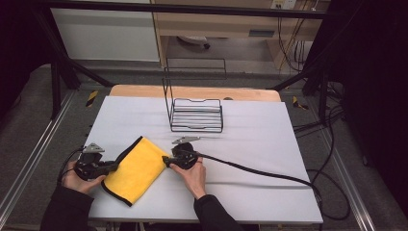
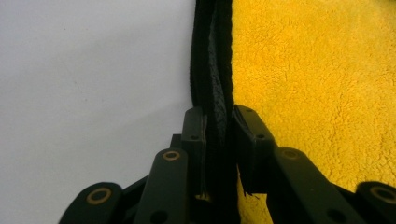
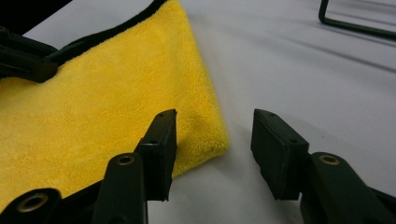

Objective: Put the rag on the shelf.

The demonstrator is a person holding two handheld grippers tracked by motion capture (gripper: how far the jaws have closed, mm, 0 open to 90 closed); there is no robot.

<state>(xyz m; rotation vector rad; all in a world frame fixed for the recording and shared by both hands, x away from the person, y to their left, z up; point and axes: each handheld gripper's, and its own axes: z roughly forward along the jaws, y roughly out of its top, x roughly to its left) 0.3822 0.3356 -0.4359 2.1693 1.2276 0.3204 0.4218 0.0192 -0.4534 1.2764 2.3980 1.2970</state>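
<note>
Yellow cloth (image 1: 137, 169), folded, fleecy, black-edged

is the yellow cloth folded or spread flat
Folded: the yellow fleece cloth with black trim shows two stacked black edges in the left claw, and a rounded fold edge.

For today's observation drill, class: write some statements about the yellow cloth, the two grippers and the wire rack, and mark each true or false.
1. The left gripper is shut on the black edge of the yellow cloth. True.
2. The right gripper clamps the cloth. False: its jaws stand open at the cloth's corner.
3. The wire rack holds the cloth. False: the cloth lies on the white table.
4. The rack stands beyond the cloth. True.
</note>
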